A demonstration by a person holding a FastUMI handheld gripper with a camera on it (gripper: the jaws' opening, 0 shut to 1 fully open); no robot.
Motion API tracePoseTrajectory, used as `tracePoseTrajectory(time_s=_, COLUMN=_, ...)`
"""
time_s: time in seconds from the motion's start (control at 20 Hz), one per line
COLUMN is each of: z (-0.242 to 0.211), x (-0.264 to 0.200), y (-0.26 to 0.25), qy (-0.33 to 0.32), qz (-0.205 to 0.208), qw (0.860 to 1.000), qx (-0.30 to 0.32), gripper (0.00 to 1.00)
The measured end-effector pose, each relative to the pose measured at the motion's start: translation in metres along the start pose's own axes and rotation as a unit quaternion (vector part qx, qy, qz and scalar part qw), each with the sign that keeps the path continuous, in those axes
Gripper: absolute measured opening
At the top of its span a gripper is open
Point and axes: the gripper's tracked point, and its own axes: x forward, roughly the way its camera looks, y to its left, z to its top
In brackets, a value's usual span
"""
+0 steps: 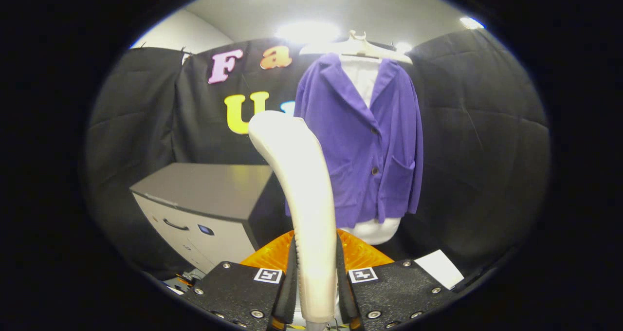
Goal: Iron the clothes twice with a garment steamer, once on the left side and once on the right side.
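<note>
Recording booth: black cloth walls [477, 141] enclosing space; purple jacket [370, 141] hanging on hanger [357, 48]; grey drawer cabinet [209, 209] standing alongside.

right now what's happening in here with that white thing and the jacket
A person's handheld gripper is shut on the handle of a white garment steamer, holding it upright between its fingers. Beyond the steamer a purple jacket hangs on a pale hanger over a white garment, in front of the black booth wall. The steamer head looks short of the fabric, so no ironing pass seems under way at this moment. A grey cabinet stands beside the jacket.
</note>
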Motion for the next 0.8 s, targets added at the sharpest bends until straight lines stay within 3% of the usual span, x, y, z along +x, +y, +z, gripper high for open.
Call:
tracePoseTrajectory(time_s=0.2, z=0.06, x=-0.02, y=0.017, qy=-0.058, qz=0.036, qw=0.997, qx=0.028, gripper=0.35)
tracePoseTrajectory(time_s=0.4, z=0.1, x=-0.02, y=0.032, qy=-0.101, qz=0.034, qw=0.994, qx=0.012, gripper=0.35)
tracePoseTrajectory(time_s=0.8, z=0.124, x=0.003, y=0.1, qy=-0.125, qz=0.028, qw=0.992, qx=0.014, gripper=0.35)
